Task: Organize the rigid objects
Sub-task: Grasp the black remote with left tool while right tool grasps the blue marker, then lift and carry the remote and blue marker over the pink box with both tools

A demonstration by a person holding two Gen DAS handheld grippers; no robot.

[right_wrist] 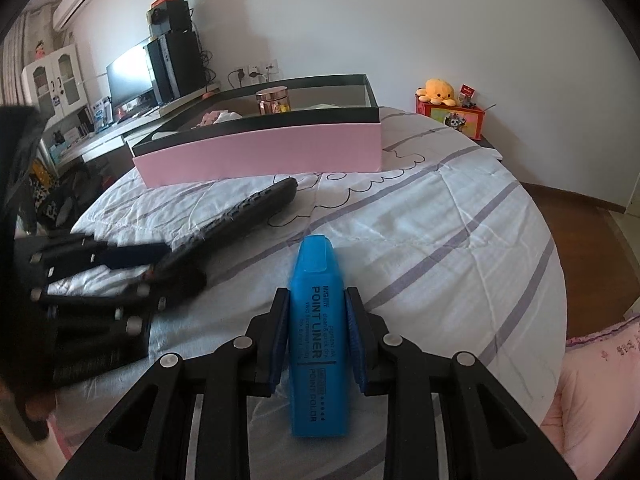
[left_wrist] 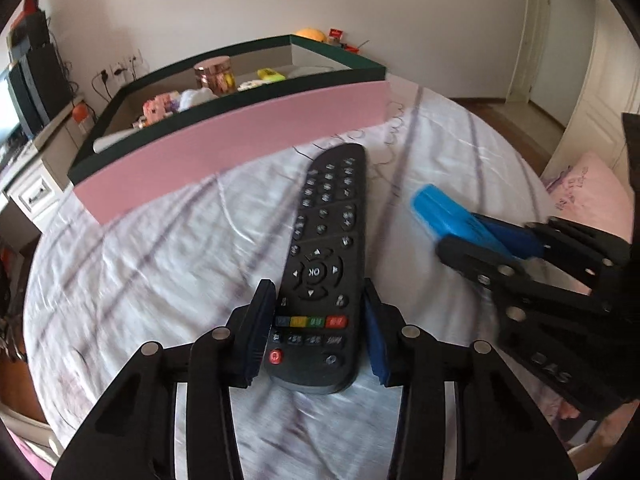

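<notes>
My left gripper (left_wrist: 318, 300) is shut on the near end of a long black remote control (left_wrist: 328, 240), which points away toward a pink box. My right gripper (right_wrist: 316, 312) is shut on a blue highlighter (right_wrist: 318, 332) marked POINT LINER, held over the bed. The highlighter (left_wrist: 452, 212) and the right gripper (left_wrist: 484, 240) also show at the right of the left wrist view. The remote (right_wrist: 248, 212) and the left gripper (right_wrist: 152, 264) show at the left of the right wrist view. The pink box (left_wrist: 240, 148) with a dark green rim (right_wrist: 260, 152) lies on the bed and holds several small items.
A white striped bedsheet (right_wrist: 420, 240) covers the bed. A copper-lidded jar (left_wrist: 214, 74) stands inside the box. A pink pillow (right_wrist: 592, 392) lies at the right. A desk with a monitor (right_wrist: 128, 76) stands left of the bed. A yellow plush on a red box (right_wrist: 440, 96) sits behind it.
</notes>
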